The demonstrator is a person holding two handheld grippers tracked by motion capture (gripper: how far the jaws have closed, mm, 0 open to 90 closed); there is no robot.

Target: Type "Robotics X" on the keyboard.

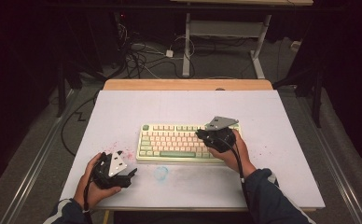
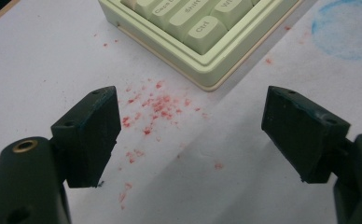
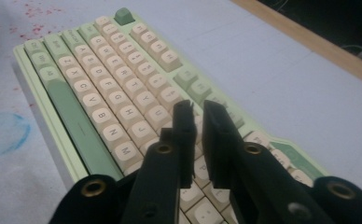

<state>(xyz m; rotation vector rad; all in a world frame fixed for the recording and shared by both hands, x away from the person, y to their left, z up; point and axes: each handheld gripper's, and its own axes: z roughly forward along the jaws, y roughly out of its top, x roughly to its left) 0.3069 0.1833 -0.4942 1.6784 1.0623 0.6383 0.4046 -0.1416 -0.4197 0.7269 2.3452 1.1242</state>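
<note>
Green and cream keyboard [image 1: 188, 141] flat on the white table [image 1: 272, 121], roughly central and a little to the near side, long edge running left to right; right gripper [image 1: 212, 135] poised over its right-hand keys, fingers [image 3: 184, 135] nearly together with just a narrow slit between them and nothing held, tips hanging just above the cream letter keys in the right gripper view; cannot tell whether a tip touches a keycap; left gripper [image 1: 130, 173] resting low on the table near the left near corner of the keyboard, apart from it, fingers [image 2: 93, 135] spread wide and empty, framing a scatter of red specks [image 2: 156, 109] on the table with the Ctrl key corner [image 2: 206, 31] just beyond; faint blue ring mark [image 1: 161, 173] on the table near the keyboard's front edge. Likely handling: stiff, hard plastic case, probably moderately heavy and stable enough to stay put under a light press, though smooth underside may slide on the table if pushed sideways; keycaps small, smooth and slightly dished, sprung, needing only gentle downward pressure straight on the centre of one cap; off-centre contact apt to slip into a neighbouring key or catch a cap edge; for moving the whole board, best hold at the thin side rims or corners of the case, not by the caps, which could pull off.
</note>
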